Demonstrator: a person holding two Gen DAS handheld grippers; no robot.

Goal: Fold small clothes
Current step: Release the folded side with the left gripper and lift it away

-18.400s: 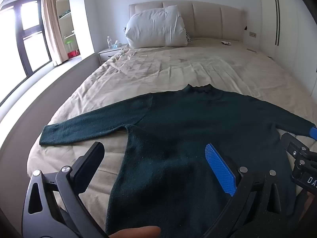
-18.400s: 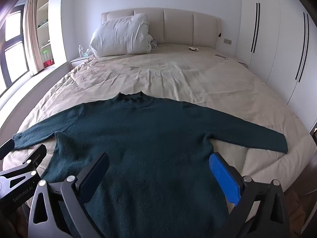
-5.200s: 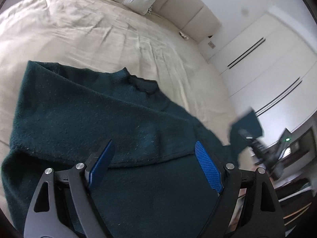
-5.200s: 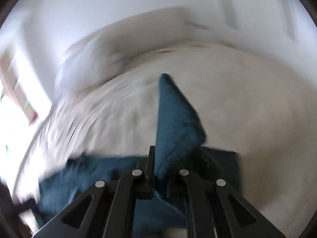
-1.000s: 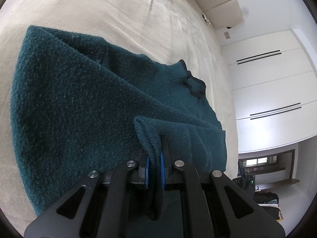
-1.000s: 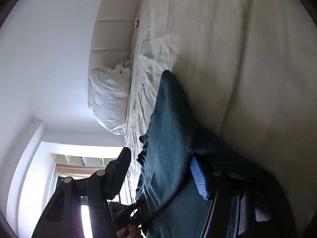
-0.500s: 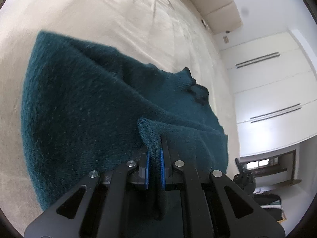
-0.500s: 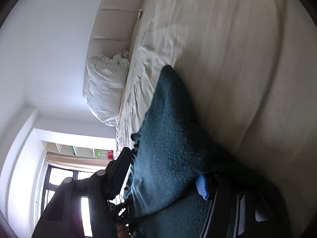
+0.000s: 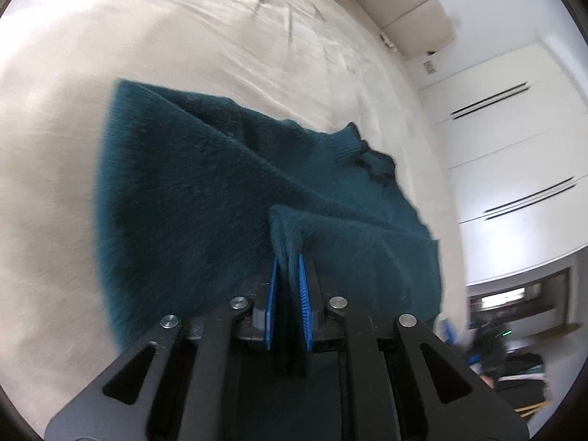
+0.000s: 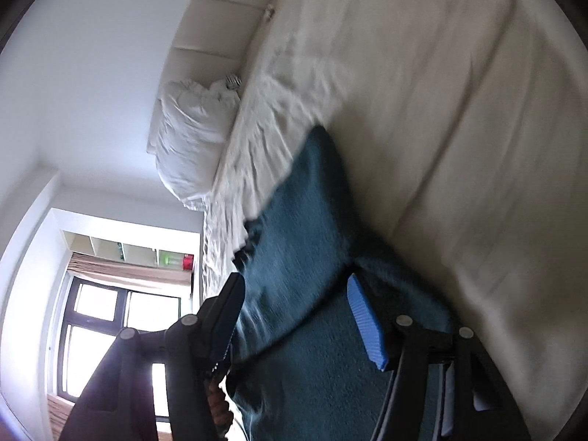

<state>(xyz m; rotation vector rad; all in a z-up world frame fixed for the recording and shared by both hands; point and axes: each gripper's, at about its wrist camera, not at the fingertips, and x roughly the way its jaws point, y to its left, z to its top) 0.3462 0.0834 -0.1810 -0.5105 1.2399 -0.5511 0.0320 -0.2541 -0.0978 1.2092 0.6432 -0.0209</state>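
1. Bed [image 9: 183, 36]: a beige sheet, creased toward the head end, covers the whole surface. It bears the garment.
2. Wardrobe doors [image 9: 514, 139]: white, with dark vertical handle slots, seen past the far side of the bed in the left wrist view.
3. Sweater [image 9: 202, 191]: dark teal knit, lying on the sheet near the foot of the bed, partly folded over on itself. Its ribbed collar [image 9: 352, 143] lies on the side toward the wardrobe. One folded edge is raised off the rest of the cloth, up into the left gripper. In the right wrist view the sweater [image 10: 305, 220] runs as a long band away from the camera toward the pillow end.
4. Pillow [image 10: 191, 139]: white, crumpled, propped against the padded headboard [image 10: 220, 25].
5. Window [image 10: 99, 316]: dark-framed, bright outside, with shelving above it.
6. Left gripper [image 9: 287, 264]: nearly closed, blue pads clamping the raised fold of the sweater; the jaws have just been easing apart slightly, the cloth between them.
7. Right gripper [image 10: 294, 316]: jaws spread wide, released. The sweater passes between them; neither pad visibly presses on it.
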